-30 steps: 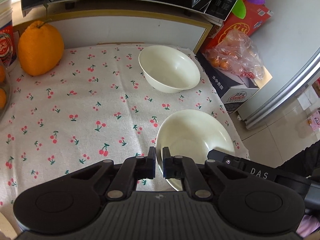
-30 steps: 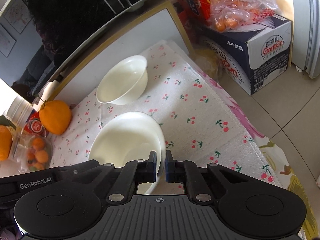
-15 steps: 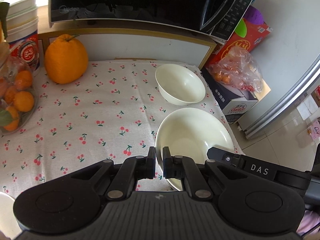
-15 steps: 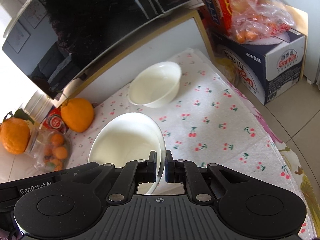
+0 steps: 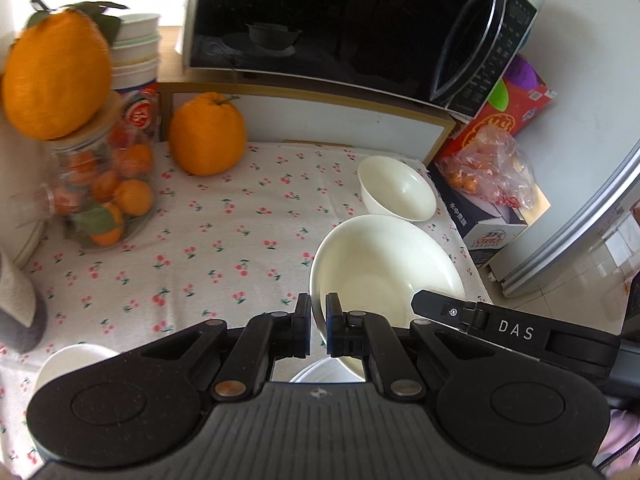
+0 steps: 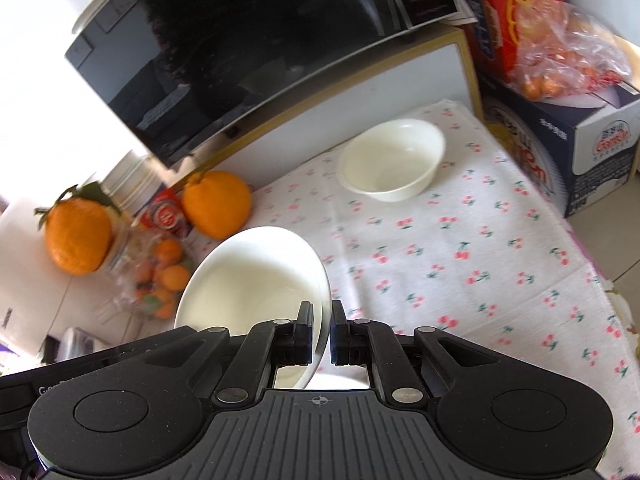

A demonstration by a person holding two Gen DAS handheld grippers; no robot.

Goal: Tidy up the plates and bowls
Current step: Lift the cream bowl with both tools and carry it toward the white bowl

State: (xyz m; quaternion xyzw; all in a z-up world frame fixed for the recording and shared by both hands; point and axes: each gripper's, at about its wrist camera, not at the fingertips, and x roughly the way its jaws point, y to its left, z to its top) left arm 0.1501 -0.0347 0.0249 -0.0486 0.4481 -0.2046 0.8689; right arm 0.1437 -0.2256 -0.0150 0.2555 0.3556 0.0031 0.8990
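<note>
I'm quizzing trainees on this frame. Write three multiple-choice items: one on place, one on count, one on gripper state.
1. Where is the small white bowl?
A. on the cherry-print cloth
B. inside the microwave
C. on the floor

2. How many grippers clamp the big white plate?
A. none
B. one
C. two

3. The left gripper is:
A. wide open
B. shut on the plate's rim
C. out of view

Key: 1 A, it rests on the cloth near the far right corner. 2 C, the right gripper pinches its rim too. 3 B, the rim passes between its closed fingers.
</note>
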